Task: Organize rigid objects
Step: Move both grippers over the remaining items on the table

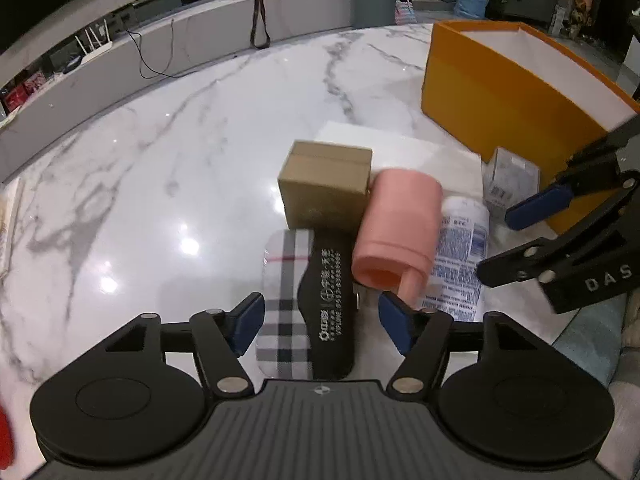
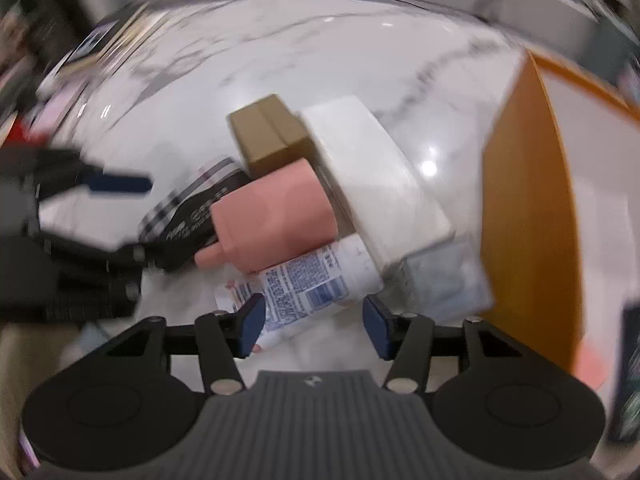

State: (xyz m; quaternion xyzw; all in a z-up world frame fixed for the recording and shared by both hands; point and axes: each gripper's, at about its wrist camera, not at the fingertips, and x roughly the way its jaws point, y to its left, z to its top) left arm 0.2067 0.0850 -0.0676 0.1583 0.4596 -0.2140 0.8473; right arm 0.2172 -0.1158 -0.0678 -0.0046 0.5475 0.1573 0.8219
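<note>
Rigid objects lie clustered on the marble worktop [image 1: 160,160]: a cardboard box [image 1: 326,190], a pink cylindrical container [image 1: 396,232] on its side, a white printed bottle [image 1: 460,256], a plaid-and-black glasses case [image 1: 304,304], a flat white box [image 2: 380,184] and a clear plastic package [image 1: 508,180].

The left wrist view shows the orange bin [image 1: 500,100] with its white interior in sharp detail; the right wrist view is motion-blurred.

The left gripper [image 1: 322,320] is spread wide, with the glasses case between its blue pads. The right gripper [image 2: 314,320] is also spread wide, empty, with the white bottle's end between its fingers.
</note>
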